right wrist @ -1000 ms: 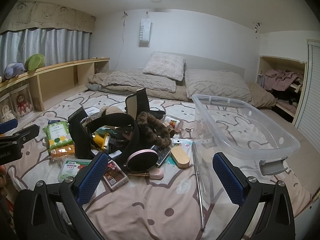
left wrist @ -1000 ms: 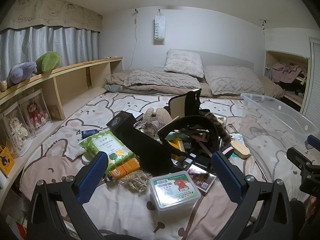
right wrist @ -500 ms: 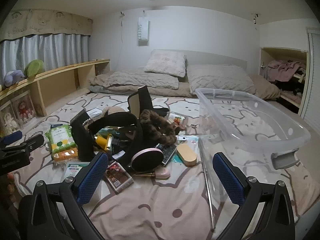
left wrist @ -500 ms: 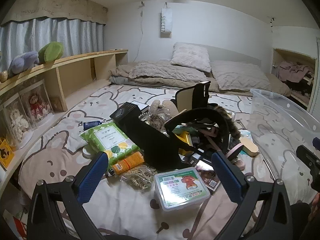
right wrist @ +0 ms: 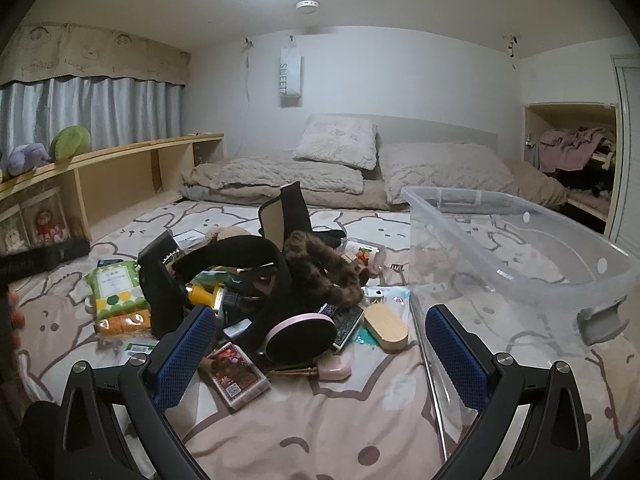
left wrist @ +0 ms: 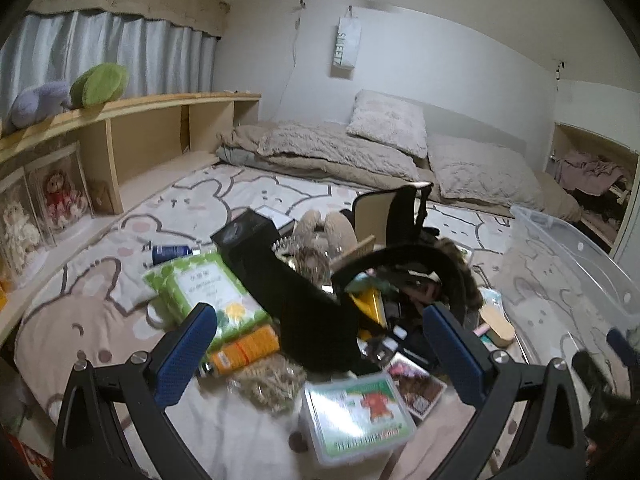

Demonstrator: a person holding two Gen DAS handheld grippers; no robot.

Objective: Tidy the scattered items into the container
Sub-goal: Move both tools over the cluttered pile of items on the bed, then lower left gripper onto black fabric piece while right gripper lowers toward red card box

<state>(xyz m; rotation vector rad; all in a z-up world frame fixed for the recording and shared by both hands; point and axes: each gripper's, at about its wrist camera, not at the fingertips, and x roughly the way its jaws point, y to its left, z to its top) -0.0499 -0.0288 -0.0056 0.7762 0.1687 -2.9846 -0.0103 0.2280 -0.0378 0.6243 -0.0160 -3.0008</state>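
Note:
A pile of scattered items lies on the bear-print bedspread: a green wipes pack (left wrist: 200, 292), an orange tube (left wrist: 244, 350), a clear lidded box (left wrist: 356, 416), a black bag (left wrist: 296, 292), a card pack (right wrist: 238, 374), a pink round mirror (right wrist: 300, 338), a wooden brush (right wrist: 386, 328) and a furry brown headband (right wrist: 320, 268). The clear plastic container (right wrist: 520, 244) stands right of the pile. My left gripper (left wrist: 320, 344) is open and empty above the pile's near edge. My right gripper (right wrist: 320, 344) is open and empty above the card pack and mirror.
A wooden shelf (left wrist: 120, 140) with plush toys runs along the left. Pillows and folded quilts (right wrist: 340, 168) lie at the back. An open closet (right wrist: 572, 164) with clothes is at the right. A thin rod (right wrist: 430, 368) lies beside the container.
Both grippers have moved forward, closer to the pile, and tilted up slightly. Nothing was taken hold of; the items lie as before.

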